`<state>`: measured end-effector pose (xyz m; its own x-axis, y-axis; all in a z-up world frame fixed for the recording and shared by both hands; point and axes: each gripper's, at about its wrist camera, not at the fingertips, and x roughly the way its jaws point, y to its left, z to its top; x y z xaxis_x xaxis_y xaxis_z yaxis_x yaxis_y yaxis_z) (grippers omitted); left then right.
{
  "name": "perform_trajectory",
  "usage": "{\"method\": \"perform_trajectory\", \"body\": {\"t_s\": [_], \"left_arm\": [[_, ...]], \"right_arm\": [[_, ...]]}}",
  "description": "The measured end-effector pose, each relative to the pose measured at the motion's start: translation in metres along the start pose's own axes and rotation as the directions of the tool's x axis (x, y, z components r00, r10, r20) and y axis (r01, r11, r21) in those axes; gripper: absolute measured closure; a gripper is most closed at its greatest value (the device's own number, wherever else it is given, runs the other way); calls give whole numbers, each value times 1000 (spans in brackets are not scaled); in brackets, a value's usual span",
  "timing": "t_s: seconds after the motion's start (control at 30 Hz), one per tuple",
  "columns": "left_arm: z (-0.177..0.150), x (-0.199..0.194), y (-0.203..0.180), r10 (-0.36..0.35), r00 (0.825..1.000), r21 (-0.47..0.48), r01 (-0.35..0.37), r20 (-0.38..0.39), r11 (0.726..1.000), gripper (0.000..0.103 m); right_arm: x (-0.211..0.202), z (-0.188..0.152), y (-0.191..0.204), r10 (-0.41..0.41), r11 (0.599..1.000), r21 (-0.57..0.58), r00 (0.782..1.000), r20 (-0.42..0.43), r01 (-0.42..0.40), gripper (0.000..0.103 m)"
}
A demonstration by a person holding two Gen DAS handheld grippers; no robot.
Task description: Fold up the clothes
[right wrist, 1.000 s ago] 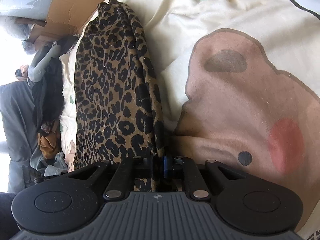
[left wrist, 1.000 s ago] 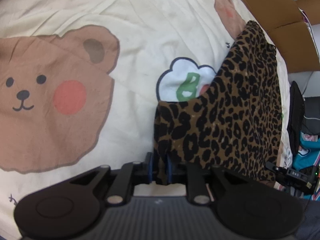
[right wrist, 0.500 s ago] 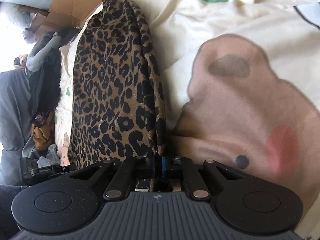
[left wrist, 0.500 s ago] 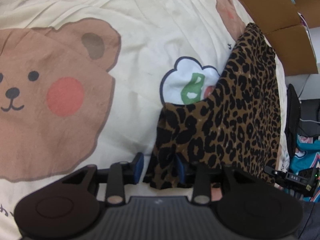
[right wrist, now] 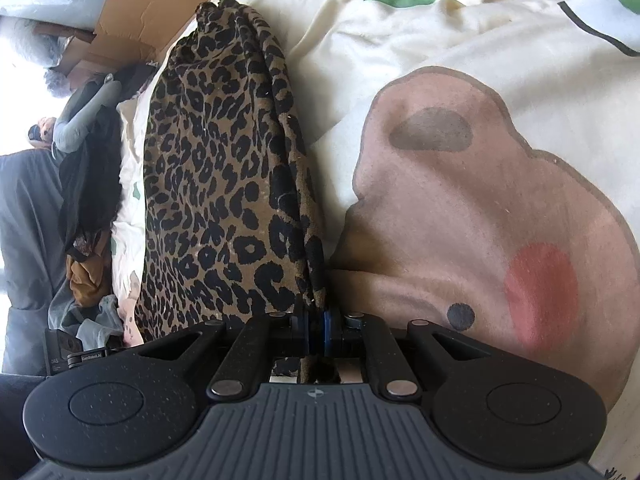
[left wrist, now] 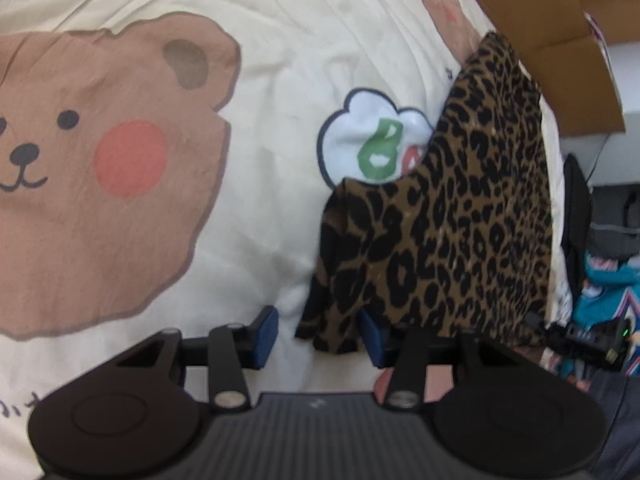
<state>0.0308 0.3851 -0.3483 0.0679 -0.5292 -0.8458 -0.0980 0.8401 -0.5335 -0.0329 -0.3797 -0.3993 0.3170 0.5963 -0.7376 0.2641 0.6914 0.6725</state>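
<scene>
Bedsheet [left wrist: 280, 60] first: cream, printed with big brown bear faces, spread across the bed and filling most of both views. Cardboard [left wrist: 540, 32] stands along the far edge of the bed; a heap of other clothes [right wrist: 88, 200] lies off the side.

Leopard-print garment [left wrist: 460, 208] lies on the sheet as a long narrow strip, layers stacked along one edge in the right wrist view, so at least one lengthwise fold looks done. Near end is not flat yet: the corner in the left view hangs rumpled.

Left gripper [left wrist: 320, 332]: jaws spread and opening, blue pads clear of the cloth, the loose corner lying between them but not pressed. Right gripper [right wrist: 316, 326]: jaws pressed together, pinching the other near corner of the garment.

Judgement: midway. Left side just let go; right corner not yet released; a crosswise fold to shorten the strip likely remains.
</scene>
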Motion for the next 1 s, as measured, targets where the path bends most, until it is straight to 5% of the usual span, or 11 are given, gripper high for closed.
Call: {"method": "perform_trajectory", "body": {"t_s": [0.2,0.5,0.6,0.63,0.67,1.0], "left_arm": [[7,-2,-20,46,999,152,-48,16,987,56],[16,15,-34,-16,1000,140,18,-14,990,49],[14,14,-28,-26,1000,99,27,-11,995,68],[15,15,-27,-31,999,90,32,-10,995,88],[15,17,-26,-35,999,80,36,-10,996,91],[14,-6,-37,-39,999,51,39,-2,998,95]], "right_arm": [[1,-3,-3,4,1000,20,1000,13,-4,98],[-1,-6,-7,9,999,36,1000,7,-10,96],[-1,-7,-8,9,999,36,1000,10,-9,95],[-1,-8,-8,9,999,36,1000,12,-10,95],[-1,-8,-8,10,999,38,1000,14,-10,95],[-10,-10,5,18,1000,18,1000,25,-19,97]]}}
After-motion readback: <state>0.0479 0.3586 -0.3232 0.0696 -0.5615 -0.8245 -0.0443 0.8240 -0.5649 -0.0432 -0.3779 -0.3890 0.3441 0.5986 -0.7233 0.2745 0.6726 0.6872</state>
